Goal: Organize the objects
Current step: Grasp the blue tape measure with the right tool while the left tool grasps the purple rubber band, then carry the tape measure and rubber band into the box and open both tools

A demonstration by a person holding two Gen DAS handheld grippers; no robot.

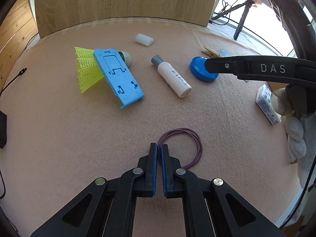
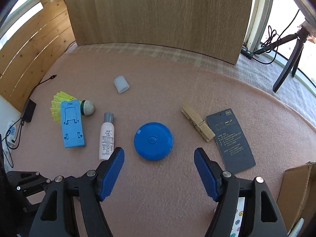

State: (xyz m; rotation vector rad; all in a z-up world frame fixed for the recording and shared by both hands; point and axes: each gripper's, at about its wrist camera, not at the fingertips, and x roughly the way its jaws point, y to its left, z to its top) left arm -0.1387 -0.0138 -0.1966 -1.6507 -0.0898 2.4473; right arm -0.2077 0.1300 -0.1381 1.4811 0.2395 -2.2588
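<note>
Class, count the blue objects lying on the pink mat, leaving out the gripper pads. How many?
2: the blue phone stand lying over the yellow shuttlecock at left, and the round blue case centre, ahead of the right gripper.

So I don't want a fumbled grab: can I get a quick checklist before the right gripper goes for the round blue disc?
1. Right gripper jaws open: ok.
2. Round blue disc centred ahead of the jaws: ok.
3. Disc clear of white bottle and wooden clothespin: ok.
4. Left gripper shut on purple rubber band: ok.
5. Jaws wide enough for the disc: cannot tell.
</note>
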